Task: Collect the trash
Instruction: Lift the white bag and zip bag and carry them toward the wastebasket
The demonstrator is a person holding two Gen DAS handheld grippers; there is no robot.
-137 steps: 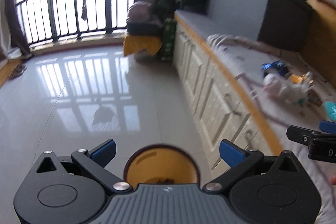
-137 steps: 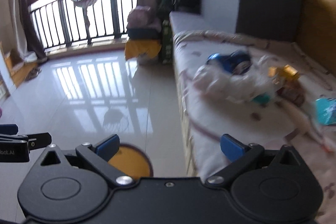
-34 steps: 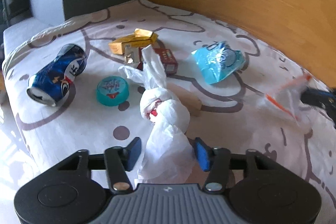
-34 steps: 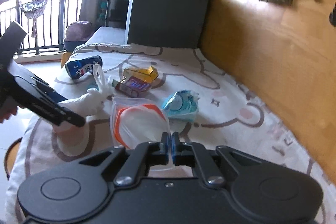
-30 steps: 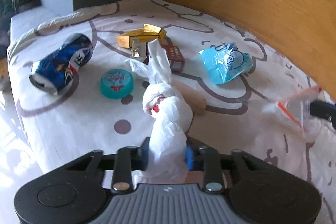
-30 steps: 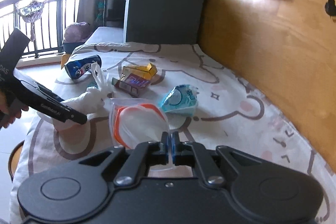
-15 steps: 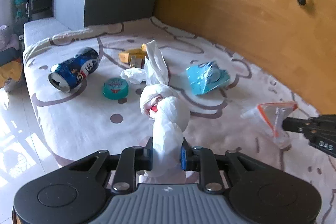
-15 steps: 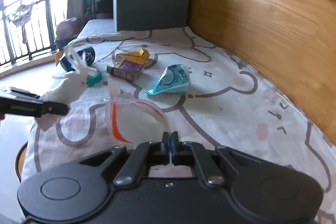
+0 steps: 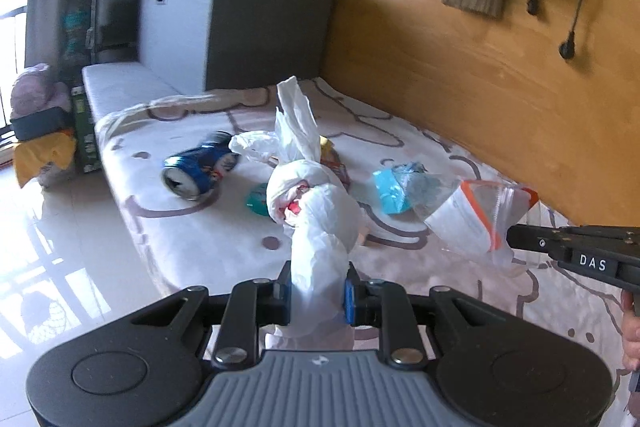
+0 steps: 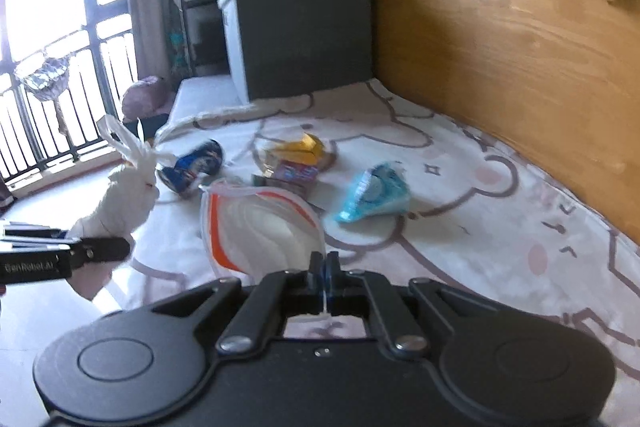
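A knotted white bag (image 9: 316, 215) is clamped by the left gripper (image 9: 317, 293); at its 3 o'clock, a zip bag (image 10: 260, 227) is pinched by the right gripper (image 10: 325, 269).

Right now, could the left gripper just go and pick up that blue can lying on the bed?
Probably not yet. The left gripper is shut on the knotted white bag, so it has nothing free to grab with. The blue can itself lies uncovered on the sheet, with nothing lying between.
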